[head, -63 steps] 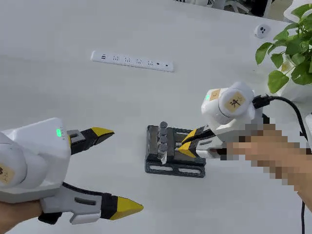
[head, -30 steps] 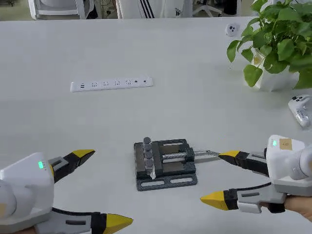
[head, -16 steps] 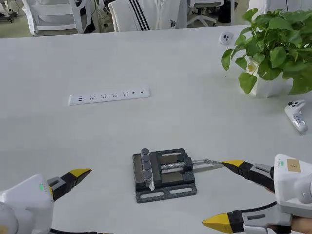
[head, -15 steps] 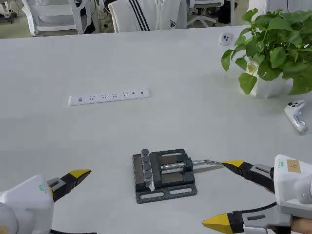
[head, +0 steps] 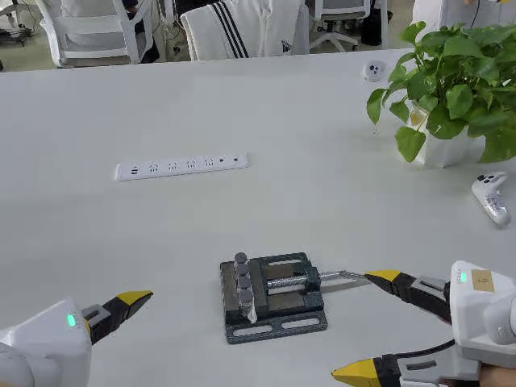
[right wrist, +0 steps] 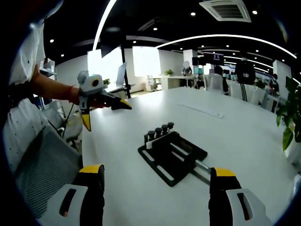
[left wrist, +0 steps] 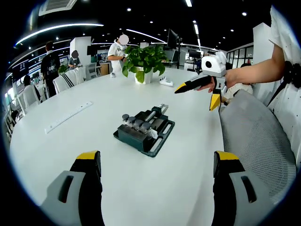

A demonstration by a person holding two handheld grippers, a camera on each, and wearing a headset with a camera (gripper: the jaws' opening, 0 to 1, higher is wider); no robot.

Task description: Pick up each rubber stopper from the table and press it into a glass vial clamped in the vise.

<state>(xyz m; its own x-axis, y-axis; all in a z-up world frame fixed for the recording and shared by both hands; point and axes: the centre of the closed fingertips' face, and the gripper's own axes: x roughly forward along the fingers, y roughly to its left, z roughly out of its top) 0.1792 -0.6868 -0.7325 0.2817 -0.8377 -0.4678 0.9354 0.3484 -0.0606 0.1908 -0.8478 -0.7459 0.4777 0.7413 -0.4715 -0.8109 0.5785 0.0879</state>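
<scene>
vials (head: 242,280) stand in a row, each with a dark stopper (left wrist: 125,117) on top, clamped in the vise (head: 278,321) on the white table (head: 282,105). i read the left gripper (left wrist: 157,157) as spread wide and empty, left of the vise. right gripper (head: 367,324): likewise spread, empty, beside the vise screw.

Vise (head: 278,313) is shown in matt dark metal, its screw (head: 330,278) in bright steel; table (head: 161,234) beneath it is finished smooth, matt white.
</scene>
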